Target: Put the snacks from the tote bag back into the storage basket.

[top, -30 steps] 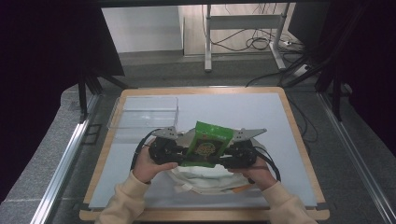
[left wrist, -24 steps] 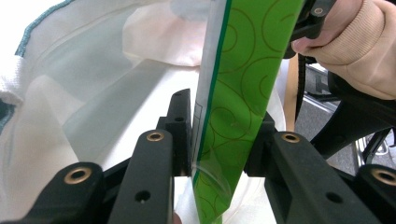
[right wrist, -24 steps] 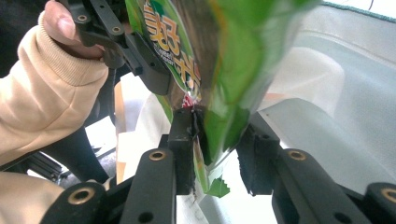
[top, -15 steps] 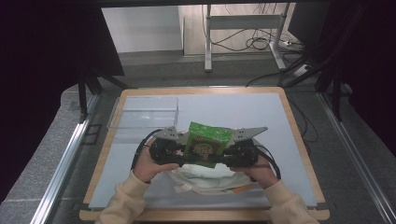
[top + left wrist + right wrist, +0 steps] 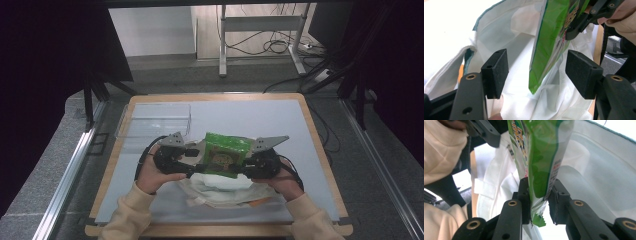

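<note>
A green snack packet (image 5: 226, 154) hangs upright over a crumpled white cloth bag (image 5: 220, 187) near the table's front. My right gripper (image 5: 247, 167) is shut on the packet's lower edge (image 5: 541, 157), with its jaws (image 5: 539, 195) pinching the foil. My left gripper (image 5: 198, 167) stands open on the other side. Its pads straddle the packet's corner (image 5: 551, 42) without touching it, the gripper (image 5: 540, 72) being open. Beneath both lies the white bag (image 5: 506, 30), its green-trimmed mouth loose. The right gripper (image 5: 586, 17) shows farther off, clamped on the packet.
A clear plastic box (image 5: 155, 120) stands at the table's back left. The grey mat (image 5: 270, 120) is framed by a wooden rim (image 5: 320, 150). Dark stands and cables lie beyond the table. The person's sleeves come in from the bottom edge.
The packet has turned from a tilt to nearly straight and sunk slightly toward the bag. Both hands stayed close together in the same spot.
</note>
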Tool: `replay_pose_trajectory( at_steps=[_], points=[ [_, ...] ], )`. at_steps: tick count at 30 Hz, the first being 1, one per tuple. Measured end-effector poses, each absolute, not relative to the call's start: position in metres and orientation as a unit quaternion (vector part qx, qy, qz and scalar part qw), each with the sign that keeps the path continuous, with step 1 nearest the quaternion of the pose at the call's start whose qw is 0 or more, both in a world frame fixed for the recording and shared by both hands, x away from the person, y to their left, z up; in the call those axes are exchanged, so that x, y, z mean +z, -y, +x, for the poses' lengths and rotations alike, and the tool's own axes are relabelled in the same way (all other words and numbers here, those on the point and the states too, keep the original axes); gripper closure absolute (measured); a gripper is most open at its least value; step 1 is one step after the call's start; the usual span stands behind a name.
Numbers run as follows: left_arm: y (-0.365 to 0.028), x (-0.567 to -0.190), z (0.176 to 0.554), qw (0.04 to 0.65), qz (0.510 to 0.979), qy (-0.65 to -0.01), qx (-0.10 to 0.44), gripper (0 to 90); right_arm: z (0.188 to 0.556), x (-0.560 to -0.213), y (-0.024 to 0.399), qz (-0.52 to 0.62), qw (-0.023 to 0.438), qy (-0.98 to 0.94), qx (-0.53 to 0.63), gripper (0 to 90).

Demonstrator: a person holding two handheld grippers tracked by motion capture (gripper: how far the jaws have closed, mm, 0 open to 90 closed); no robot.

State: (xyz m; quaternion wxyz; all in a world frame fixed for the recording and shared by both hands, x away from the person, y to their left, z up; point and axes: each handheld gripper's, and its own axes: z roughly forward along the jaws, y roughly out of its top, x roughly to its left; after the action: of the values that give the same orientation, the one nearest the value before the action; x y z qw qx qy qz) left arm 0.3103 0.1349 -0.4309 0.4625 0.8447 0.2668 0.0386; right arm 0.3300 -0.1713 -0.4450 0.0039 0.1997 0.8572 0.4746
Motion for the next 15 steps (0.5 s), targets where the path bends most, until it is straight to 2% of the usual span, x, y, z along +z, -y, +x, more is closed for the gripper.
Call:
replay_pose_trajectory(
  at_steps=[15],
  points=[
    [-0.1408, -0.4268, 0.3086, 0.46, 0.848, -0.262, 0.036, 36.5, 0.3324, -0.4483, 0.1744, 0.206, 0.027, -0.879, 0.43, 73.1]
  ],
)
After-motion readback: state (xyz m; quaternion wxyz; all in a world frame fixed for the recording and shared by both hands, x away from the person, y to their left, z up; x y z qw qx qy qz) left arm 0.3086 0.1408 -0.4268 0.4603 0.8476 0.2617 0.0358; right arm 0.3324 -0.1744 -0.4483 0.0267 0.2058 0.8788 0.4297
